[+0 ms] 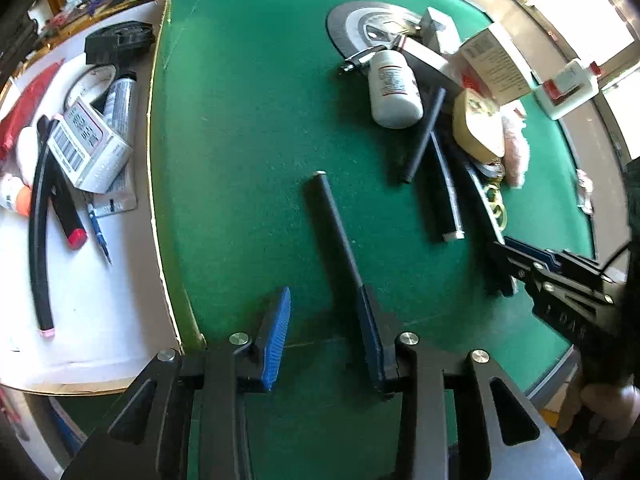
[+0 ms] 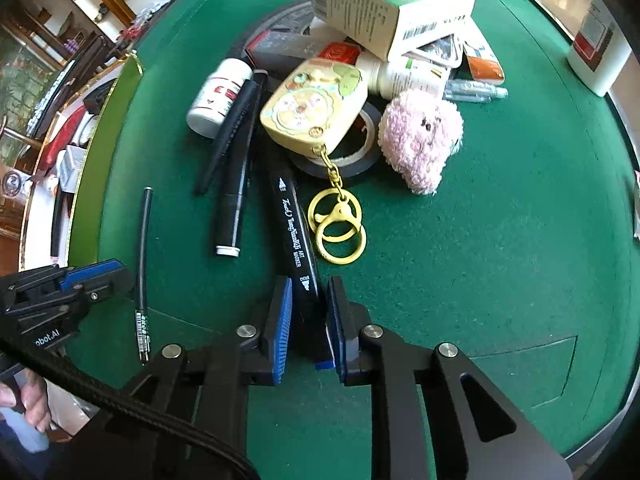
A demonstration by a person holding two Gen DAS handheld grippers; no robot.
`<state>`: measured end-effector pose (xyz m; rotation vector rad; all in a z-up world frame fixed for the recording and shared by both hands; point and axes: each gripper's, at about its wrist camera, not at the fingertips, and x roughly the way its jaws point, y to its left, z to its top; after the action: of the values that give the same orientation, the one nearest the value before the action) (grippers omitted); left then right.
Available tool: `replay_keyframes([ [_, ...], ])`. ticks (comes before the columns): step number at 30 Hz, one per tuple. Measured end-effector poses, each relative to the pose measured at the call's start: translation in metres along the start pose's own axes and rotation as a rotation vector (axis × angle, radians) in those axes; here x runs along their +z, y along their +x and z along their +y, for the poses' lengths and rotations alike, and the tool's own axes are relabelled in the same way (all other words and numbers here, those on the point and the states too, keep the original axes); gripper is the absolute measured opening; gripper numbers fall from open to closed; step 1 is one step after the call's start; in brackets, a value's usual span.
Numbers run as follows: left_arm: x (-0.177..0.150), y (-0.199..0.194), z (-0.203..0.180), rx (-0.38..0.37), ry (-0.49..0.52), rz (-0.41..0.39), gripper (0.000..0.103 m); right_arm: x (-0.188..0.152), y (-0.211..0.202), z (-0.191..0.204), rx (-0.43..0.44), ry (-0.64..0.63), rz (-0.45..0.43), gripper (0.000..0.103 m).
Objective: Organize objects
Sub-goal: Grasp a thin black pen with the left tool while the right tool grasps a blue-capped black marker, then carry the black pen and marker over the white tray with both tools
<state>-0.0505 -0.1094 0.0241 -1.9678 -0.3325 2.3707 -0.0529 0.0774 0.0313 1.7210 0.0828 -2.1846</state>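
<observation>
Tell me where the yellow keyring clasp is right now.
In the right wrist view the yellow keyring clasp lies on the green table near centre, chained to the cream case, between the black art marker and the pink plush.

On the long black marker pen (image 2: 295, 236) I can read white script "Touch", more lettering I cannot make out, then "ART MARKER" in small capitals. Left of that marker, the black housing of the other gripper (image 2: 60, 300) shows "obot.AI" in white, its start cut off. The white cardboard box (image 2: 384, 4) beyond the marker carries a barcode and print too small for me to read.
</observation>
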Motion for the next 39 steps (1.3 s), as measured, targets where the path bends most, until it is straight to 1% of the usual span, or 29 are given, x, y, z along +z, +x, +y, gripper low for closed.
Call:
replay_keyframes([
  [1, 0.002, -0.001, -0.004, 0.006, 0.008, -0.005, 0.033, 0.001, 0.000, 0.004, -0.017, -0.033, -0.005, 0.016],
  [2, 0.005, -0.001, -0.009, 0.022, 0.024, -0.008, 0.040, 0.001, 0.000, 0.007, -0.035, -0.060, -0.008, 0.016],
  [4, 0.009, -0.001, -0.022, 0.084, 0.084, -0.029, 0.043, 0.004, 0.001, 0.010, -0.062, -0.093, -0.011, 0.016],
  [5, 0.009, 0.000, -0.030, 0.131, 0.119, -0.040, 0.040, 0.005, 0.001, 0.011, -0.073, -0.106, -0.010, 0.016],
  [6, 0.009, 0.001, -0.037, 0.171, 0.153, -0.054, 0.033, 0.005, 0.001, 0.014, -0.091, -0.133, -0.008, 0.017],
  [7, 0.009, -0.001, -0.043, 0.164, 0.182, -0.077, 0.021, 0.004, 0.002, 0.019, -0.107, -0.169, -0.005, 0.021],
  [8, 0.010, -0.002, -0.048, 0.174, 0.200, -0.093, 0.008, 0.002, 0.002, 0.022, -0.106, -0.200, -0.004, 0.028],
  [9, 0.011, -0.003, -0.050, 0.182, 0.207, -0.097, 0.006, 0.000, 0.001, 0.023, -0.098, -0.203, -0.009, 0.031],
  [10, 0.013, -0.005, -0.051, 0.184, 0.210, -0.099, 0.006, -0.002, 0.001, 0.022, -0.096, -0.204, -0.020, 0.032],
  [12, 0.015, -0.011, -0.047, 0.163, 0.191, -0.091, 0.006, -0.006, -0.002, 0.020, -0.115, -0.213, -0.033, 0.013],
  [13, 0.016, -0.014, -0.044, 0.130, 0.175, -0.082, 0.006, -0.008, -0.006, 0.013, -0.072, -0.183, -0.023, 0.012],
  [15, 0.021, -0.022, -0.036, 0.068, 0.130, -0.071, 0.006, -0.015, -0.009, 0.005, -0.017, -0.134, -0.010, 0.012],
  [16, 0.023, -0.025, -0.035, 0.058, 0.127, -0.071, 0.006, -0.020, -0.012, 0.001, 0.010, -0.115, -0.006, 0.012],
  [17, 0.025, -0.029, -0.034, 0.047, 0.127, -0.074, 0.006, -0.026, -0.016, -0.004, 0.063, -0.089, -0.005, 0.012],
  [19, 0.030, -0.036, -0.033, 0.026, 0.122, -0.082, 0.006, -0.034, -0.022, -0.009, 0.129, -0.051, -0.008, 0.012],
  [21, 0.037, -0.045, -0.033, -0.007, 0.113, -0.090, 0.006, -0.040, -0.028, -0.012, 0.171, -0.027, -0.017, 0.012],
  [25, 0.049, -0.059, -0.034, -0.021, 0.127, -0.110, 0.006, -0.047, -0.036, -0.017, 0.194, 0.011, -0.011, 0.012],
  [26, 0.049, -0.061, -0.022, -0.027, 0.128, -0.113, 0.006, -0.049, -0.038, -0.018, 0.202, 0.021, -0.011, 0.012],
  [27, 0.034, -0.062, -0.020, -0.032, 0.130, -0.117, 0.006, -0.056, -0.044, -0.019, 0.203, 0.025, -0.016, 0.012],
  [28, 0.036, -0.065, -0.020, -0.034, 0.132, -0.122, 0.006, -0.058, -0.049, -0.021, 0.207, 0.031, -0.032, 0.012],
  [29, 0.039, -0.067, -0.022, -0.038, 0.132, -0.128, 0.006, -0.060, -0.053, -0.020, 0.213, 0.034, -0.040, 0.012],
  [30, 0.043, -0.061, -0.037, -0.041, 0.132, -0.131, 0.006, -0.053, -0.052, -0.021, 0.212, 0.034, -0.042, 0.012],
  [31, 0.046, -0.065, -0.036, -0.044, 0.130, -0.136, 0.006, -0.055, -0.057, -0.021, 0.206, 0.037, -0.054, 0.012],
  [32, 0.039, -0.074, -0.023, -0.044, 0.127, -0.144, 0.006, -0.046, -0.053, -0.013, 0.207, 0.041, -0.062, 0.012],
  [34, 0.038, -0.080, -0.016, -0.048, 0.119, -0.156, 0.006, -0.038, -0.052, -0.006, 0.215, 0.044, -0.065, 0.012],
  [36, -0.004, -0.083, 0.020, -0.054, 0.107, -0.173, 0.006, -0.033, -0.050, 0.005, 0.218, 0.043, -0.073, 0.012],
  [37, 0.000, -0.090, 0.025, -0.055, 0.101, -0.181, 0.006, -0.032, -0.052, 0.009, 0.223, 0.034, -0.075, 0.012],
  [38, -0.012, -0.095, 0.039, -0.057, 0.091, -0.192, 0.006, -0.030, -0.053, 0.016, 0.226, 0.024, -0.080, 0.012],
  [39, -0.033, -0.102, 0.065, -0.058, 0.080, -0.203, 0.006, -0.028, -0.055, 0.023, 0.231, 0.014, -0.087, 0.012],
])
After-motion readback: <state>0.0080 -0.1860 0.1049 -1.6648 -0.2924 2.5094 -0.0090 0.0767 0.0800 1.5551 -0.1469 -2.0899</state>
